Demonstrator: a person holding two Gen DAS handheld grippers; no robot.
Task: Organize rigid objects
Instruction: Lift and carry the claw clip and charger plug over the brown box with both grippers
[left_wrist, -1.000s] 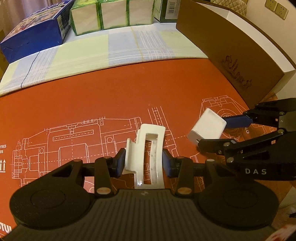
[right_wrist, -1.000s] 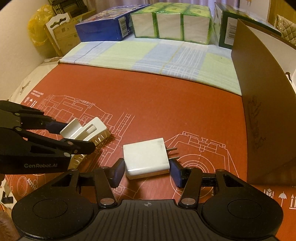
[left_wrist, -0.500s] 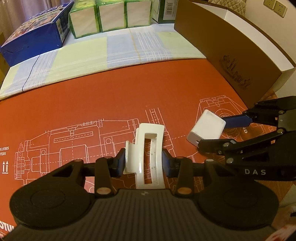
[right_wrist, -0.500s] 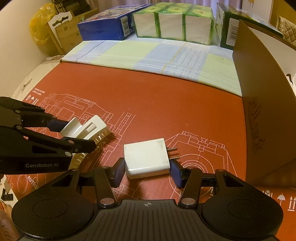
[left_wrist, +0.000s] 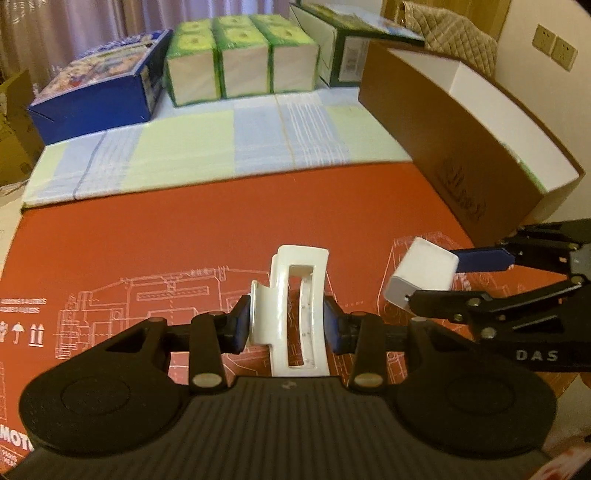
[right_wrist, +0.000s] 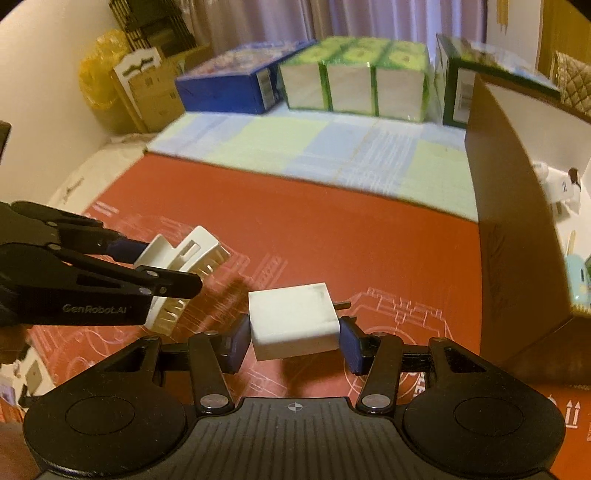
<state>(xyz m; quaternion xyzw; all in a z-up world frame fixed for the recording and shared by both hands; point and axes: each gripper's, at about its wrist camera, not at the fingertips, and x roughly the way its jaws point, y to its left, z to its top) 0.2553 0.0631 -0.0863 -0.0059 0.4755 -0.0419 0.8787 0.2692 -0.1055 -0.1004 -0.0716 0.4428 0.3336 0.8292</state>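
Left tool (left_wrist: 282, 321): clamped on white hair clip (left_wrist: 295, 314) — clip off the red mat (left_wrist: 221, 221), held over it.
Right tool (right_wrist: 293, 341): clamped on white charger (right_wrist: 293, 325), prongs to the right — also clear of the mat.
Box (right_wrist: 517, 240): brown, open-topped, on the right; a few small items already inside, can't tell which.
Progress: both picked up, neither put away yet.
Left to do: prob. carry clip & charger to the box, drop them in.
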